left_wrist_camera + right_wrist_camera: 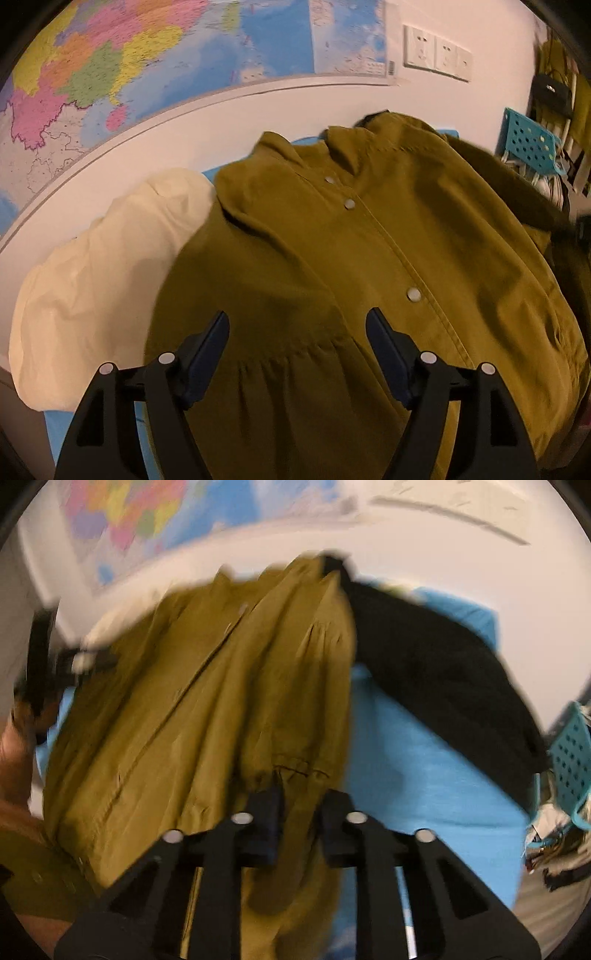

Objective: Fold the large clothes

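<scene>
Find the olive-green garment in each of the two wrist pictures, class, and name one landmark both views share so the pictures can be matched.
Left wrist view: the olive-green garment fills the centre and right, buttons up, beside a cream cloth.
Right wrist view: the garment hangs bunched across centre-left, over the blue sheet.
Shared landmark: the coloured wall map, upper left in both.

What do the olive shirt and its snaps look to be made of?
Olive shirt: a thin woven cloth, cotton-like, matte; it gathers and drapes in soft folds with stitched seams. Exact fibre unclear. Snaps: small pale discs with a slight sheen, metal or plastic, too small to tell.
</scene>
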